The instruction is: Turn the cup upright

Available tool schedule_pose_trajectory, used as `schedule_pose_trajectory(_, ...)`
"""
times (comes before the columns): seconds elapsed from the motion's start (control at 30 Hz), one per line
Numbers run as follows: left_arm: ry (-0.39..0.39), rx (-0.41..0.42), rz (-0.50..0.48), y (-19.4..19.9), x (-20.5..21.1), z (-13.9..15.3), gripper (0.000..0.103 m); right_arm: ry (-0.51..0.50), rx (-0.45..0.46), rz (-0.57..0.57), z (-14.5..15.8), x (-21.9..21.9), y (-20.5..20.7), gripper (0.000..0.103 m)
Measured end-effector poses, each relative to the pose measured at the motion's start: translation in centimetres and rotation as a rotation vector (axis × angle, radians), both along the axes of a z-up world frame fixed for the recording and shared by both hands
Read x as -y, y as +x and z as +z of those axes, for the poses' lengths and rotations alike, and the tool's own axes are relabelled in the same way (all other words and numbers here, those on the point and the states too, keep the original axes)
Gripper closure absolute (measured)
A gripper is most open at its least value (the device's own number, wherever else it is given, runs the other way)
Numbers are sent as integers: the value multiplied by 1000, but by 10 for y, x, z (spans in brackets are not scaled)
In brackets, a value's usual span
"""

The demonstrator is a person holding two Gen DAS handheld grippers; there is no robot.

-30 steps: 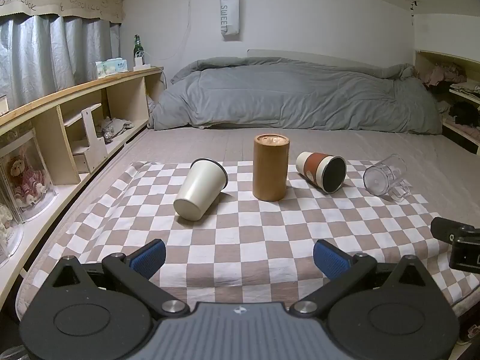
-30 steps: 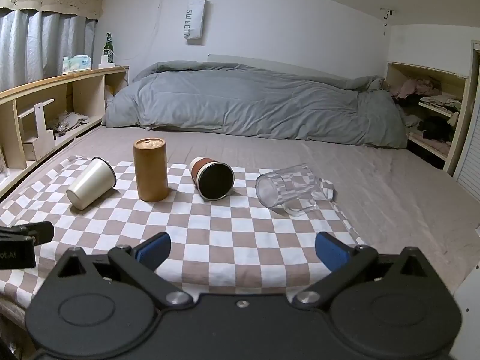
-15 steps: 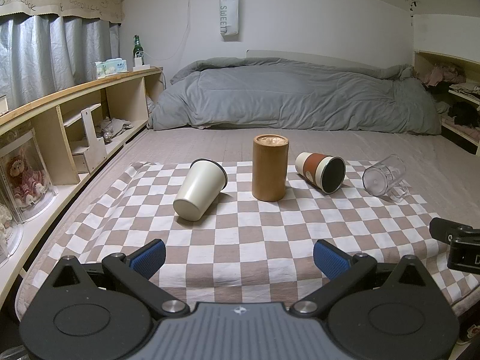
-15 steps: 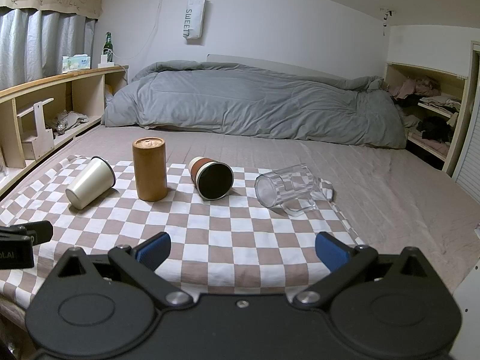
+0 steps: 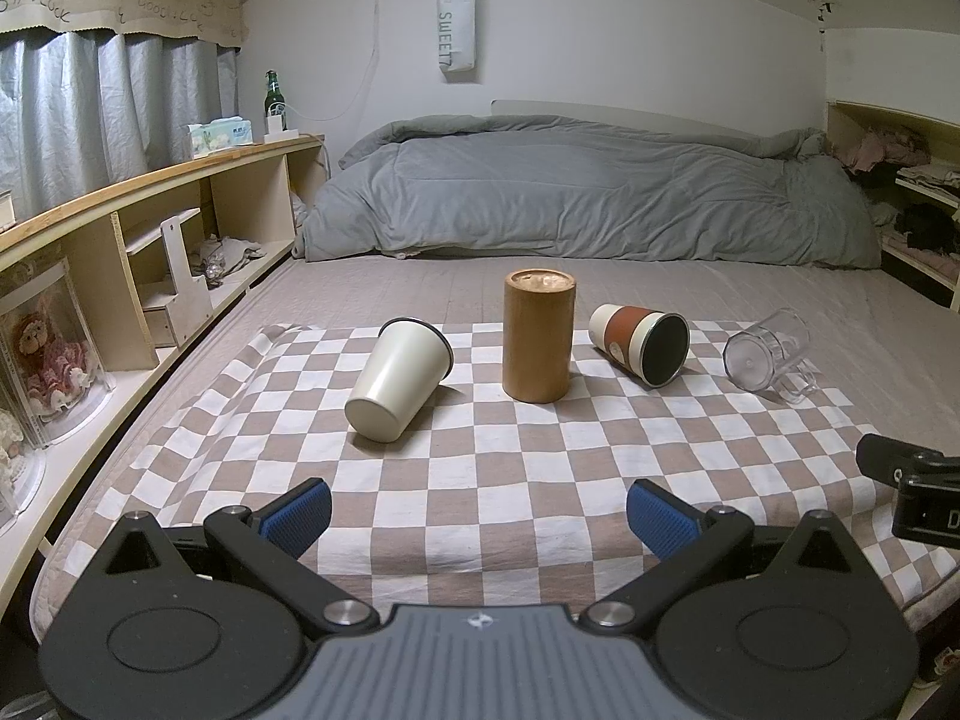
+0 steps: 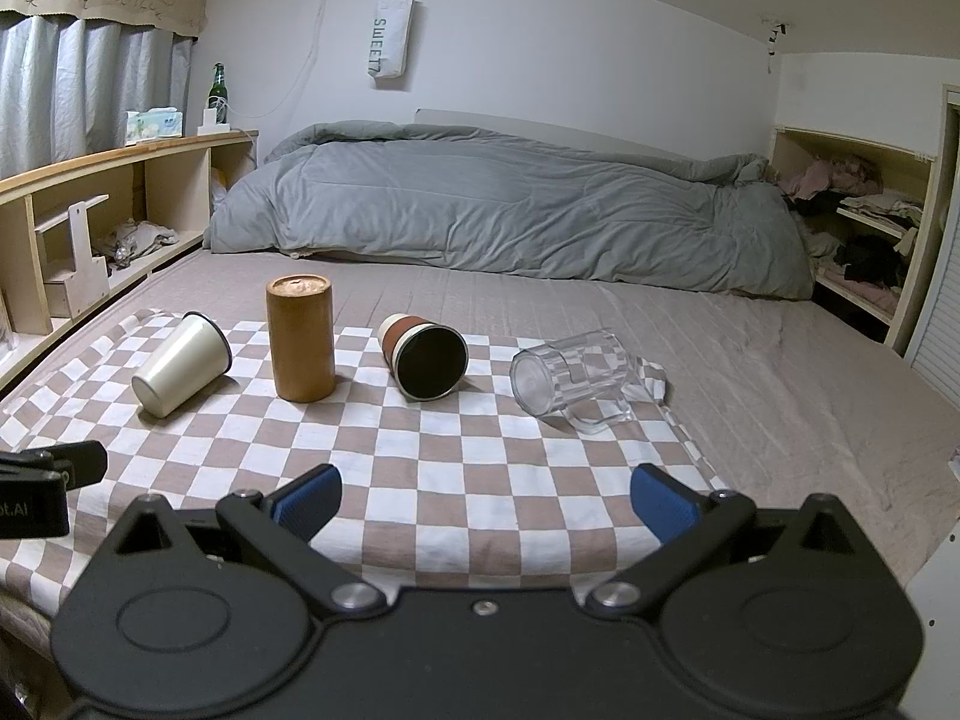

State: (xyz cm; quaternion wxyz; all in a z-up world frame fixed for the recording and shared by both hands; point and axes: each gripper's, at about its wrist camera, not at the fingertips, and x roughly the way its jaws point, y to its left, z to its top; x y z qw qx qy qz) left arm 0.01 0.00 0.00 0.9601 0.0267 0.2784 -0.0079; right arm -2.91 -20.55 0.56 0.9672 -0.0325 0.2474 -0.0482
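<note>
On the bed, a checkered cloth [image 5: 480, 480] carries four vessels in a row. Leftmost, a cream cup [image 5: 399, 387] lies tipped on its side, base toward the camera. Beside it a brown cylinder [image 5: 538, 336] stands upright. Next, a red-banded cup [image 5: 639, 345] lies on its side, dark mouth toward the camera, and a clear glass mug [image 6: 570, 381] lies on its side at the cloth's right end. Both the left claw [image 5: 478, 519] and the right claw [image 6: 486, 504] hover spread wide, released, near the cloth's front edge, well apart from every vessel.
</note>
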Motion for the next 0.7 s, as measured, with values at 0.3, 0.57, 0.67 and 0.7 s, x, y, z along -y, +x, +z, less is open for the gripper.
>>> schedule_pose_trajectory(0.3,-1,1,0,0,0,0,0,-2,1,1,0,-1,0,0)
schedule_pose_trajectory(0.57,0,0,0,0,0,0,0,-3,1,1,0,1,0,0)
schedule_pose_trajectory(0.67,-1,1,0,0,0,0,0,-2,0,0,0,3,0,0)
schedule_pose_trajectory(0.7,-1,0,-1,0,0,0,0,-3,0,0,0,1,0,0)
